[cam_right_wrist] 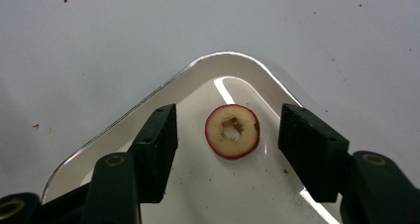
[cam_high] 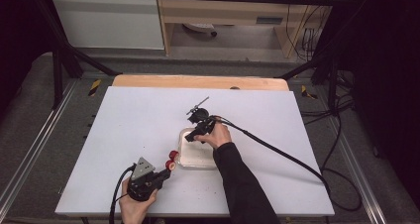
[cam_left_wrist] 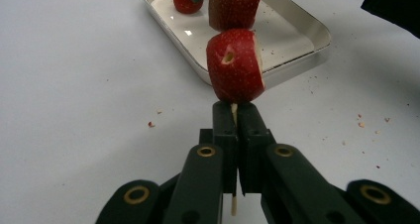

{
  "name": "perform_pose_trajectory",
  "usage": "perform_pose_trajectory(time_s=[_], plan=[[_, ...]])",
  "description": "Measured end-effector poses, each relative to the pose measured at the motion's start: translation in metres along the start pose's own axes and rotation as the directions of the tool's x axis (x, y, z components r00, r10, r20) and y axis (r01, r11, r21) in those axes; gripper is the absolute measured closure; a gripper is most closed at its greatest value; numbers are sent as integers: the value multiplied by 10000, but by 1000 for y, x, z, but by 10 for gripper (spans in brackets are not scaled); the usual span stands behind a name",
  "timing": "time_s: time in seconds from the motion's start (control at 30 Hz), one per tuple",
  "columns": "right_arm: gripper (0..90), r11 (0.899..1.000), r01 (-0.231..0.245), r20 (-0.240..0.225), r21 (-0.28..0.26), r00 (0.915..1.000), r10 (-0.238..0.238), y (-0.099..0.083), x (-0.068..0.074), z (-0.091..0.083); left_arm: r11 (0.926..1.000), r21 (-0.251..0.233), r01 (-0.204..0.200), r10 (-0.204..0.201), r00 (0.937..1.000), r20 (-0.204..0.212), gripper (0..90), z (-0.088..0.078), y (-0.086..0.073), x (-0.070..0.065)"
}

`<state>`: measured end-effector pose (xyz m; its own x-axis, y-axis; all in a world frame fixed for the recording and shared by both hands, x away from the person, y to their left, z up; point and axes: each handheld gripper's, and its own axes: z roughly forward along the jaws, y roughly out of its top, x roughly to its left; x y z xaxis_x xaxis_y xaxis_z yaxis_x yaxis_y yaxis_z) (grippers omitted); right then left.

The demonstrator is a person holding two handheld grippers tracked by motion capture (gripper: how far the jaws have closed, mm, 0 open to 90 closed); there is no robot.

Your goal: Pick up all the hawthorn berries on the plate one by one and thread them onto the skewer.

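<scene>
Apple slice (cam_right_wrist: 232,131): round, red-skinned, pale flesh, ragged cored hole; lies flat in a corner of the tray (cam_right_wrist: 163,87).
Skewer (cam_left_wrist: 233,110): thin wooden stick, one red apple chunk (cam_left_wrist: 235,65) threaded just above the jaw tips.
Count: two red pieces on the stick in the high view; one loose slice; one shallow metal tray.
Right gripper (cam_right_wrist: 228,135): jaws apart, either side of the slice, not touching it.
Left gripper (cam_left_wrist: 233,116): clamped tight on the skewer, beside the tray.
Table (cam_high: 138,115): white, with scattered crumbs.

You get a bright, evenly lit tabletop (cam_high: 148,120), dark surroundings, glare on the tray (cam_right_wrist: 218,65), soft shadows.
</scene>
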<state>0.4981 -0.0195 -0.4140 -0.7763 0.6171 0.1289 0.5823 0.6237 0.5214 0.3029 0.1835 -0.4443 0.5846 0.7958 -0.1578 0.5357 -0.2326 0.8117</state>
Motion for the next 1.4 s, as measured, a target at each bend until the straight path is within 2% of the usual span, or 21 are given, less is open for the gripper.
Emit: perform_pose_trajectory(time_s=[0.47,0.6,0.73,1.07,1.27,1.4], plan=[[535,9983,190,65,558,9998,-194,1,-4,10,10000,56,-41,41,10000,35,880,1,-1,0],[604,9982,307,67,523,9995,-310,1,-4,11,10000,61,-43,42,10000,27,880,1,-1,0],[617,9982,194,117,568,9997,-201,1,-4,11,10000,54,-31,31,10000,19,880,0,-1,1],[620,9995,-298,181,-81,9994,299,-2,4,-17,9999,7,-110,110,9999,-24,880,1,-1,-3],[620,9939,-876,-36,-671,9962,876,-13,7,-34,9997,20,-249,249,9997,25,880,5,2,-9],[621,9879,-1118,-252,-1077,9936,1097,-25,6,-45,9995,21,-318,318,9994,132,880,8,3,-14]])
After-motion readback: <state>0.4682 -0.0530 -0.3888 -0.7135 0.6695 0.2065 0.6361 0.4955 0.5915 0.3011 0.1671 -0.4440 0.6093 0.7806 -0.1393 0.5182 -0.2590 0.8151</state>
